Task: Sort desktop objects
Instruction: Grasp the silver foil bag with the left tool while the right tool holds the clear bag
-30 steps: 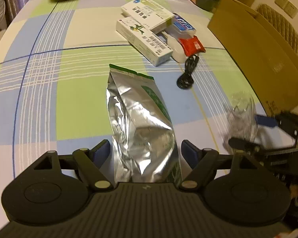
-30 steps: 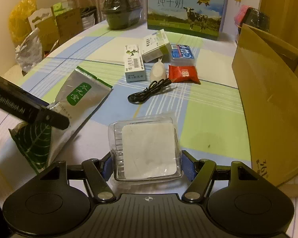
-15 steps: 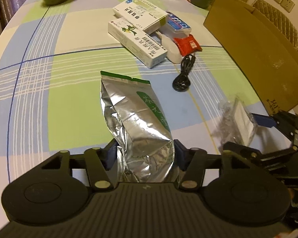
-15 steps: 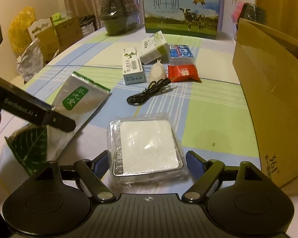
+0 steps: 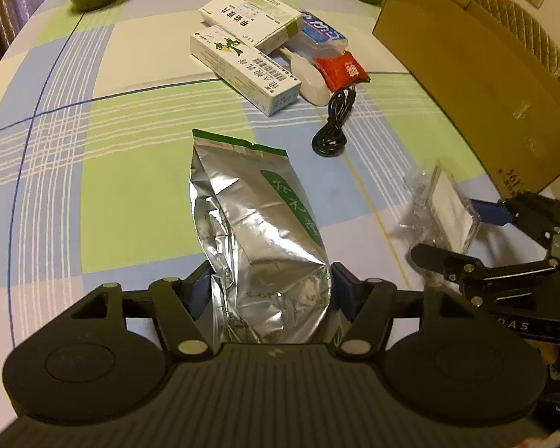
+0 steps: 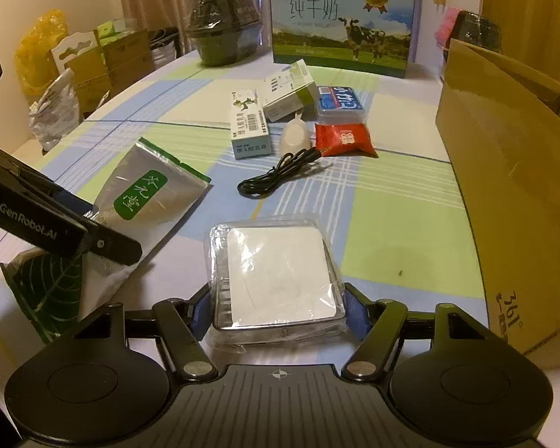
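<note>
Two grips: I have both tools loaded at once on the checked blue, green and white tablecloth [image 5: 93, 156].
Left tongs: my left gripper [image 5: 268, 291] is pinched onto the near end of the crinkled silver foil pouch with a green label [image 5: 257, 224], which lies flat on the cloth.
Right tongs: my right gripper [image 6: 276, 313] is clamped on the clear plastic case holding a white square card [image 6: 276, 268], low over the cloth.
Step in hand: grasping done, carrying not begun, I judge.
Next move: lift both and carry them to the open brown cardboard box [image 6: 511, 186] on my right, probably.
Change from half a second ago: the right tongs were spread wide beside the case; now they grip it. The left tongs have narrowed a little more on the pouch.
</note>
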